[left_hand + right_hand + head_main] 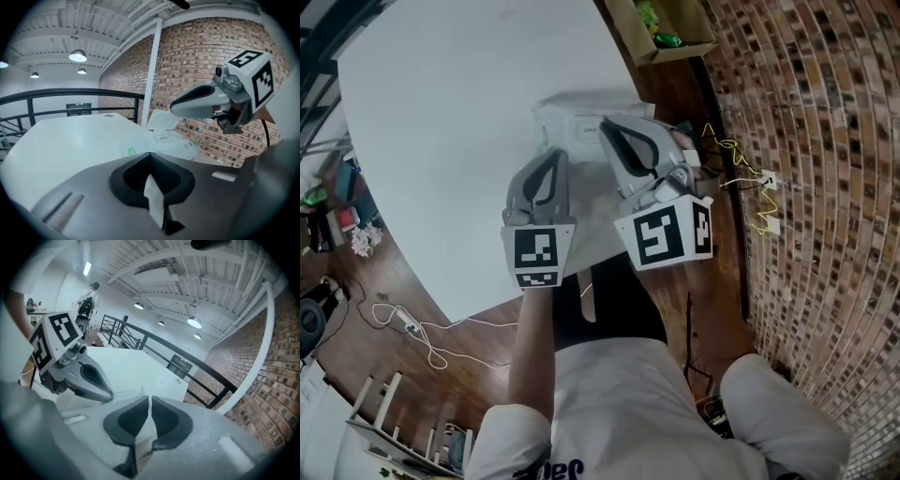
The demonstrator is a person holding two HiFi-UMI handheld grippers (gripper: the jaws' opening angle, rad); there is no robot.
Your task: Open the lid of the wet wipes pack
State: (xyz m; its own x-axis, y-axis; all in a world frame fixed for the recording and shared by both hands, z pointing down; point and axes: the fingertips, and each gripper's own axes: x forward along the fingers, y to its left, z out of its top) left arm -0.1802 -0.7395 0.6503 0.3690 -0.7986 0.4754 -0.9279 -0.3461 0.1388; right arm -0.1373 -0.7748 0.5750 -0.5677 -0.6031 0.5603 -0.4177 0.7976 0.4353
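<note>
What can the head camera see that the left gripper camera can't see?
Only the head view shows the cardboard box, the cables on the floor and the person's white shirt. Only the left gripper view shows the ceiling lamps, the black railing and the white strip pinched in the left gripper. Both show the wet wipes pack, the white table, the right gripper and the brick wall.
</note>
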